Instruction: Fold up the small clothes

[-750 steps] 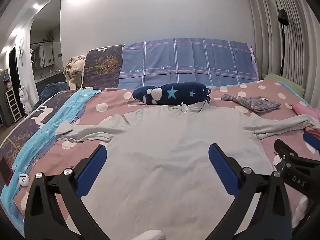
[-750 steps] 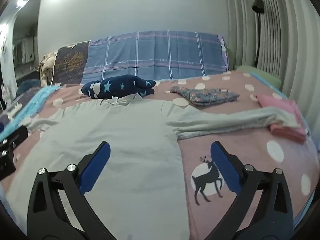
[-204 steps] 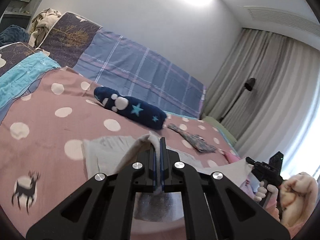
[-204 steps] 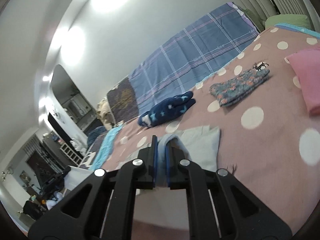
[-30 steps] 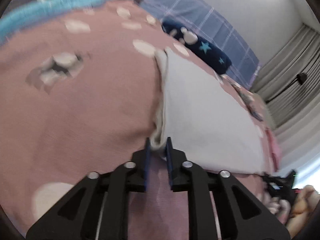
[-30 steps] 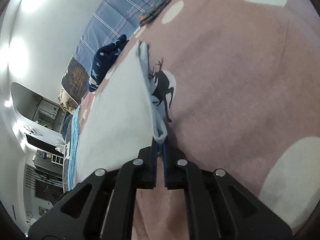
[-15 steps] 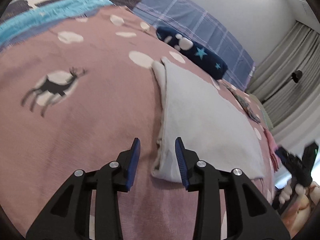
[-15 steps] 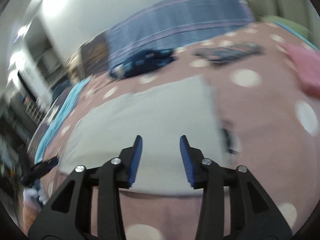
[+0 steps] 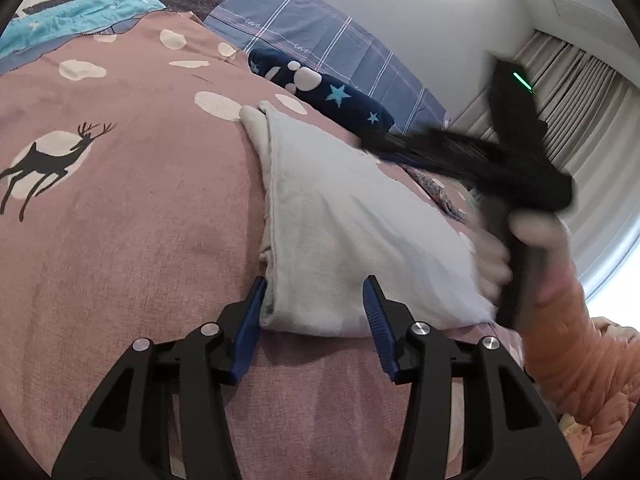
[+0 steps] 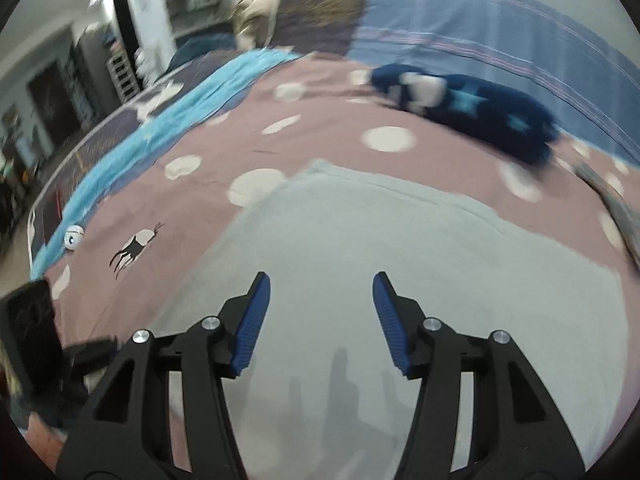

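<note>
A pale grey shirt (image 9: 344, 224) lies folded into a rectangle on the pink dotted bedspread (image 9: 140, 208). My left gripper (image 9: 314, 304) hovers at the shirt's near left corner, its jaws opening, with the corner lying between the blue pads but not pinched. In the left wrist view the right gripper (image 9: 400, 146) shows as a dark blur held by a hand in an orange sleeve, passing over the shirt's right side. In the right wrist view my right gripper (image 10: 320, 312) hangs above the grey shirt (image 10: 400, 260), jaws opening, with nothing between them.
A navy star-patterned roll (image 9: 320, 92) lies behind the shirt, before a blue plaid cover (image 9: 320, 40). A folded floral piece (image 9: 436, 192) shows past the shirt's right side. A teal blanket (image 10: 160, 120) runs along the bed's left. A small white ball (image 10: 74, 236) rests near the left edge.
Both grippers have let go of the shirt's near corners and spread their jaws. The right gripper has swung fast from the shirt's right edge to above its middle, rolling upright.
</note>
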`<state>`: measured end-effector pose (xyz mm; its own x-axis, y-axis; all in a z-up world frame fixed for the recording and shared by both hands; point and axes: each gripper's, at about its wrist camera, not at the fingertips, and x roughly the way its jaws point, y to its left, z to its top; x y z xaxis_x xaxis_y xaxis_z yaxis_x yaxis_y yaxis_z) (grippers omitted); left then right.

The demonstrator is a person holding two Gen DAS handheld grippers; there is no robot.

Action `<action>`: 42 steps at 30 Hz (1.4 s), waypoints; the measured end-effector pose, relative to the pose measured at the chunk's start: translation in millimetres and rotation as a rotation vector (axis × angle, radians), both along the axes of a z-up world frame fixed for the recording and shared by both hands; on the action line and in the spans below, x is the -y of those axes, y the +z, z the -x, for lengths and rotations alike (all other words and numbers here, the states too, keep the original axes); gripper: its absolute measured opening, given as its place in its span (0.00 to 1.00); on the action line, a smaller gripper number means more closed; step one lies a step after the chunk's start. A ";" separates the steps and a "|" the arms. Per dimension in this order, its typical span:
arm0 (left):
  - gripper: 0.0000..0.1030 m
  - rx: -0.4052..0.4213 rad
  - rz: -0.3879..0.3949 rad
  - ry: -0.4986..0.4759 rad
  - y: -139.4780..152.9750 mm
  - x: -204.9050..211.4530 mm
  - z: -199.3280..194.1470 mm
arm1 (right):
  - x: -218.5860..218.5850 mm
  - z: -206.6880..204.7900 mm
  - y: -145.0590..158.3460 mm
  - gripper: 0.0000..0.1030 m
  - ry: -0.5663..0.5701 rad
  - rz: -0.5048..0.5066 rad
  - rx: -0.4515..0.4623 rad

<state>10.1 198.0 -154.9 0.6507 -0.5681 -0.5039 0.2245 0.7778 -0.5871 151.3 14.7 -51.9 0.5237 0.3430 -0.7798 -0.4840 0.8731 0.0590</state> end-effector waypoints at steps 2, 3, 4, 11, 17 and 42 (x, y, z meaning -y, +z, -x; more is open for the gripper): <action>0.49 0.005 -0.007 -0.002 0.6 1.2 0.5 | -29.0 -16.2 -5.7 0.53 0.022 0.032 -0.006; 0.49 0.009 -0.013 -0.003 1.0 2.3 0.9 | -49.3 -24.3 -10.5 0.53 0.041 0.065 -0.005; 0.48 0.011 -0.013 -0.005 1.1 2.0 1.2 | -65.5 -31.1 -15.5 0.53 0.057 0.105 -0.004; 0.48 0.030 0.014 -0.024 1.1 -2.0 4.5 | -114.8 -57.1 -53.5 0.43 0.063 0.328 -0.008; 0.02 0.152 -0.071 -0.061 27.5 12.4 27.6 | -72.4 -73.8 -16.0 0.06 -0.006 0.001 -0.057; 0.19 0.135 -0.232 -0.045 61.4 43.2 23.2 | 227.8 57.8 -1.3 0.42 -0.362 -0.204 -0.001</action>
<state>-13.1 154.8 -93.4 0.6973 -0.4775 -0.5346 0.3258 0.8755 -0.3570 93.5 -213.1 -53.2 0.6380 0.2843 -0.7157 -0.1478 0.9573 0.2485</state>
